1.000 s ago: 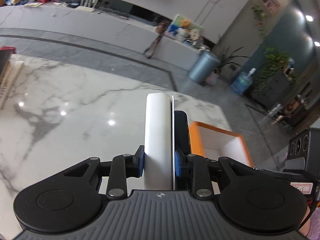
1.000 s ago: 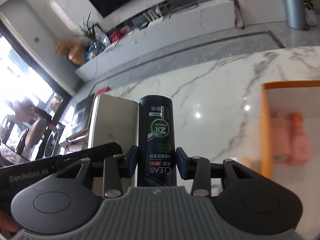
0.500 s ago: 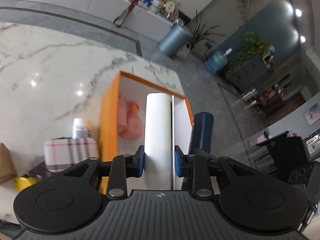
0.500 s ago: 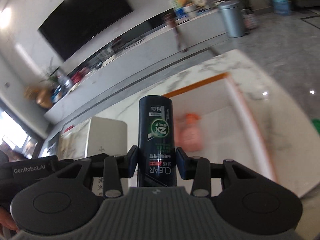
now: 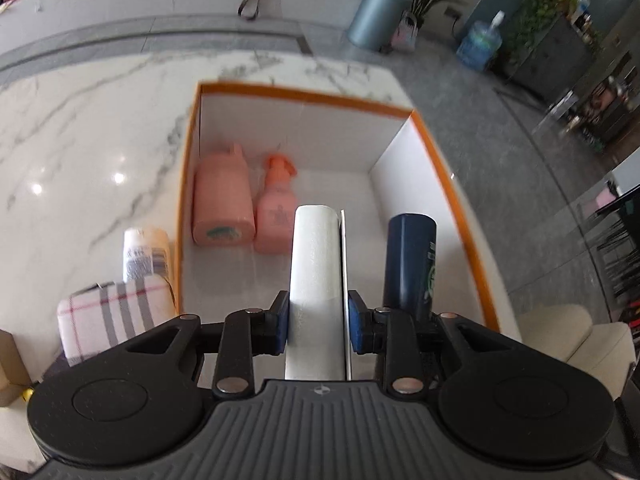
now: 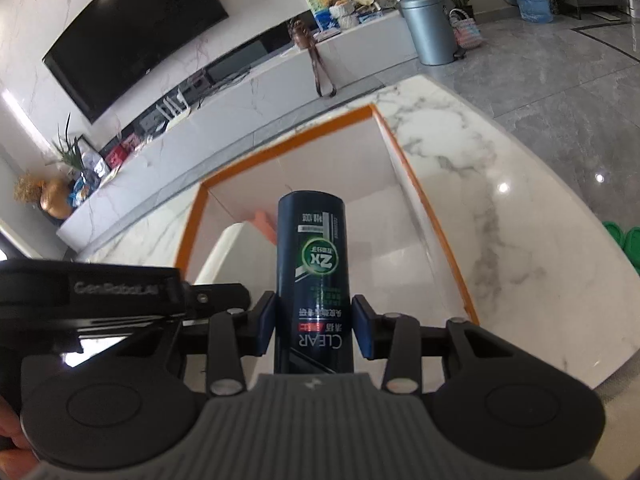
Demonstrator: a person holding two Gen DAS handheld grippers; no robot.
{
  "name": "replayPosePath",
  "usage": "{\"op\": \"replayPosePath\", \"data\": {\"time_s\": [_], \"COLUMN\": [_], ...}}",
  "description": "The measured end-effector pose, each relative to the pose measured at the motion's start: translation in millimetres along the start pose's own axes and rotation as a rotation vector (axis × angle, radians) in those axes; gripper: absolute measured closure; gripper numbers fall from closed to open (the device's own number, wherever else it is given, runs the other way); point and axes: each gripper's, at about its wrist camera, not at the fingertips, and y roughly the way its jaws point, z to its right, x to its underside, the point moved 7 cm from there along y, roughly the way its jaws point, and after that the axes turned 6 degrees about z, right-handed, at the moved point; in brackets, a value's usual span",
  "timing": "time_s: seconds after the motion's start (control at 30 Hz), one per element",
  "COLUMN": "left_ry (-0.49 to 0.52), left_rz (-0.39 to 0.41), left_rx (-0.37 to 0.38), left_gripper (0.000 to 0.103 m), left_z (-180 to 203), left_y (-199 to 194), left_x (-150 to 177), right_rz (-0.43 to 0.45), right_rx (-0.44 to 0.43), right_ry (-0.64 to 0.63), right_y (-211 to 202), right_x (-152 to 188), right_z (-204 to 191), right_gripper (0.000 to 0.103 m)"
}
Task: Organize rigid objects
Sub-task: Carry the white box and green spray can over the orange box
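Note:
My left gripper (image 5: pixel 318 322) is shut on a flat white box (image 5: pixel 316 268), held over the near part of an orange-rimmed white bin (image 5: pixel 304 94). Inside the bin lie a pink bottle (image 5: pixel 222 200) and an orange-capped pink spray bottle (image 5: pixel 276 210) along its left wall. My right gripper (image 6: pixel 314 326) is shut on a dark blue CLEAR bottle (image 6: pixel 312 276), which also shows in the left wrist view as the dark bottle (image 5: pixel 408 256) beside the white box. In the right wrist view the white box (image 6: pixel 228 256) and the left gripper's body sit to the left, above the bin (image 6: pixel 288 140).
On the marble table (image 5: pixel 80 140) left of the bin stand a cream tube (image 5: pixel 144 254), a plaid pouch (image 5: pixel 114 316) and a brown box (image 5: pixel 12 360). The table's edge runs close to the bin's right side (image 6: pixel 520 240); grey floor and a bin (image 6: pixel 428 28) lie beyond.
Both grippers swung across the table and came down over the orange-rimmed bin, each keeping its object. The bin has grown to fill the middle of both views.

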Motion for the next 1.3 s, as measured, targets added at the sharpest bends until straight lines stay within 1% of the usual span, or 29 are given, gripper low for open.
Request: {"op": "replayPosePath", "data": {"time_s": [0.07,0.13,0.23,0.37,0.53,0.73,0.83,0.87,0.93,1.0,1.1,1.17,1.2,1.23,1.3], "left_ry": [0.006,0.02,0.036,0.044,0.029,0.082,0.083,0.082,0.084,0.087,0.084,0.072,0.06,0.042,0.0], "left_rz": [-0.031,-0.038,-0.047,-0.064,-0.099,-0.145,-0.162,-0.168,-0.173,-0.176,-0.167,-0.142,-0.127,-0.103,-0.025], "left_rx": [-0.006,-0.022,-0.04,-0.064,-0.109,-0.183,-0.201,-0.209,-0.211,-0.2,-0.163,-0.143,-0.135,-0.133,-0.093], "left_gripper": [0.071,0.071,0.071,0.071,0.071,0.071,0.071,0.069,0.065,0.065,0.065,0.064,0.062,0.061,0.061], "left_z": [3,6,10,12,7,11,11,10,10,10,12,12,11,9,5], "left_y": [4,7,9,16,27,38,43,44,44,42,32,20,13,4,-18], "left_x": [7,9,11,11,12,16,17,17,17,17,16,12,9,5,-4], "right_rz": [-0.015,-0.031,-0.023,-0.037,-0.076,-0.132,-0.158,-0.162,-0.165,-0.166,-0.169,-0.172,-0.174,-0.176,-0.179], "right_rx": [0.005,-0.004,-0.025,-0.038,-0.027,0.04,0.057,0.057,0.059,0.061,0.068,0.072,0.074,0.075,0.083], "right_ry": [-0.009,-0.008,-0.019,0.017,0.028,0.0,-0.007,-0.005,-0.003,-0.003,-0.007,-0.01,-0.012,-0.014,-0.023], "right_y": [6,12,15,22,26,35,40,40,41,42,42,42,43,43,43], "right_x": [5,8,9,10,15,24,28,28,29,29,29,30,30,29,30], "right_z": [4,7,9,17,18,18,18,19,19,20,19,19,19,18,18], "right_gripper": [0.061,0.061,0.061,0.061,0.061,0.061,0.061,0.061,0.061,0.061,0.061,0.061,0.061,0.061,0.061]}}
